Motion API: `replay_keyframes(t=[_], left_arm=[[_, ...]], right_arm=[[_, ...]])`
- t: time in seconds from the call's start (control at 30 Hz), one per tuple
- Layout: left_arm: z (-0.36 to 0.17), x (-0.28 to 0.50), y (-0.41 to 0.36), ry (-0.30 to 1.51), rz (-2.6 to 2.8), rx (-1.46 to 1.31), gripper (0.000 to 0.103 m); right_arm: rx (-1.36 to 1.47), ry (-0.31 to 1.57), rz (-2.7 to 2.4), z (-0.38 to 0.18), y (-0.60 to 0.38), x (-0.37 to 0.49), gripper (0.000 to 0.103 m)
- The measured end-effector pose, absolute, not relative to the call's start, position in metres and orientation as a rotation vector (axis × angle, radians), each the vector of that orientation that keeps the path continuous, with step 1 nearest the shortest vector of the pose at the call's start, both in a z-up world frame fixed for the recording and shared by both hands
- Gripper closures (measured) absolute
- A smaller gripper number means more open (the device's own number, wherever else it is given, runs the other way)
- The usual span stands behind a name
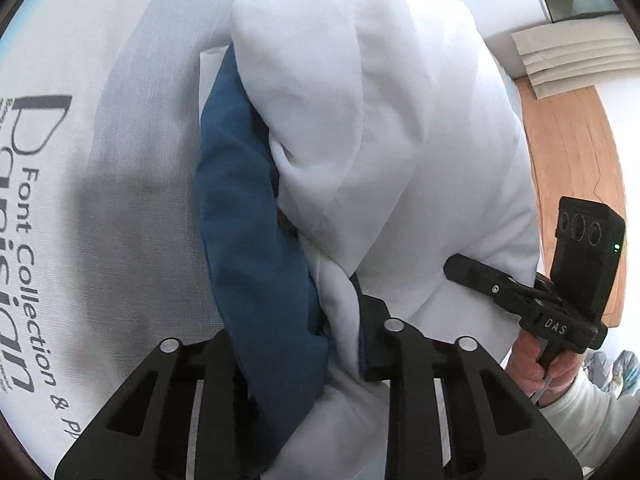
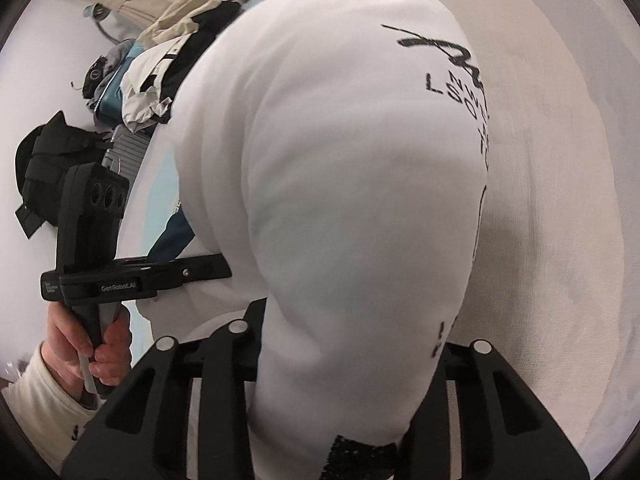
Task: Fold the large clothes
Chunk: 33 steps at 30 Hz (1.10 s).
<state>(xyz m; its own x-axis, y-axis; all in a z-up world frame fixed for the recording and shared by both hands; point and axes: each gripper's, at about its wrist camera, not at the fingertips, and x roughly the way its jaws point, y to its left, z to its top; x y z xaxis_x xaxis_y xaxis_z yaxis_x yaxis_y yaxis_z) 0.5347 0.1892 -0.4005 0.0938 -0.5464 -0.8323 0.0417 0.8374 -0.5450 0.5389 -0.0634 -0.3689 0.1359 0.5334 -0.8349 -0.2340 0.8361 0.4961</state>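
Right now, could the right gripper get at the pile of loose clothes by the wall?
Probably not: the right gripper is shut on the bulky white garment, which hangs between it and the pile of loose clothes.

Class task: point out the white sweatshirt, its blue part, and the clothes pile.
white sweatshirt (image 2: 340,200): right wrist view, bulging middle.
blue part (image 1: 248,220): left wrist view, middle of fold.
clothes pile (image 2: 168,52): right wrist view, beige garment.

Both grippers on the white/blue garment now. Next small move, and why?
Probably lift both a little higher together, then carry the gathered edge over for the fold. The left gripper is shut on a bunch of the white and blue garment, and the right gripper on its white printed part; the cloth drapes forward in a mound onto the bed sheet.
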Motion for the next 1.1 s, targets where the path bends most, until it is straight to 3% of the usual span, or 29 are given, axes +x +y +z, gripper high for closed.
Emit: replay_keyframes(t=[0.83,1.1], left_arm=[[-0.301,0.503,0.137,1.26,-0.529,-0.261,0.083],[-0.239,0.493,0.051,1.203,-0.652,-0.174,0.083]], right_arm=[[0.198,1.128,0.543,-0.264,-0.104,0.512,0.075],[0.215,1.035,0.431,-0.208,-0.18,0.476,0.075]])
